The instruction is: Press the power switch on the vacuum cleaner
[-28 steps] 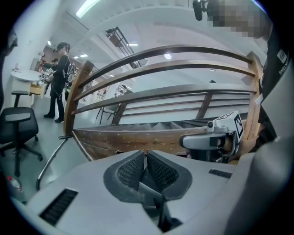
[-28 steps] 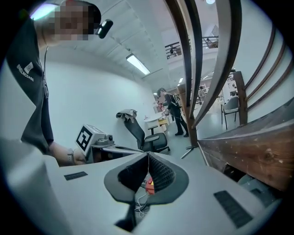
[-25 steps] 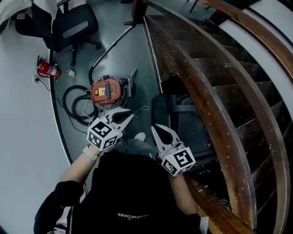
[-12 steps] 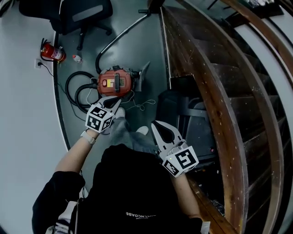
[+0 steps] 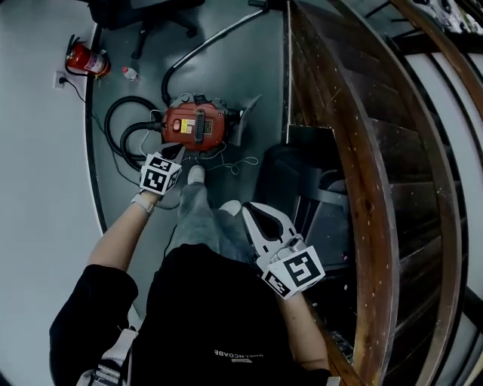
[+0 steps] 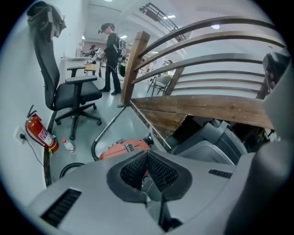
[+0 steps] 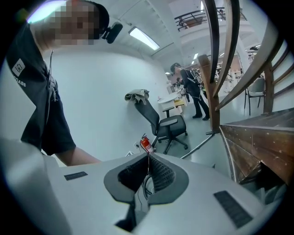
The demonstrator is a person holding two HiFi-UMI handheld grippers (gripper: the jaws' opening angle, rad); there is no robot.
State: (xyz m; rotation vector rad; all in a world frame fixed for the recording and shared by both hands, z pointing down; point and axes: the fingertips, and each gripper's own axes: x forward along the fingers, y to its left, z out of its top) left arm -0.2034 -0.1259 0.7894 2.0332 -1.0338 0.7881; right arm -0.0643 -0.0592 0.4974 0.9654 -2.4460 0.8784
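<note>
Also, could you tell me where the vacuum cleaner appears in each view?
Head view: vacuum cleaner upper centre-left, just beyond the left gripper.
Left gripper view: its orange body shows just above the shut jaws.
Right gripper view: its body is not visible.
Shared landmark: red fire extinguisher by the wall, in all three.

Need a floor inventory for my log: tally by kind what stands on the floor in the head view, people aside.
Vacuum cleaner: 1
Fire extinguisher: 1
Office chair: 1
Small bottle: 1
Grey machine under the stairs: 1
Total: 5
</note>
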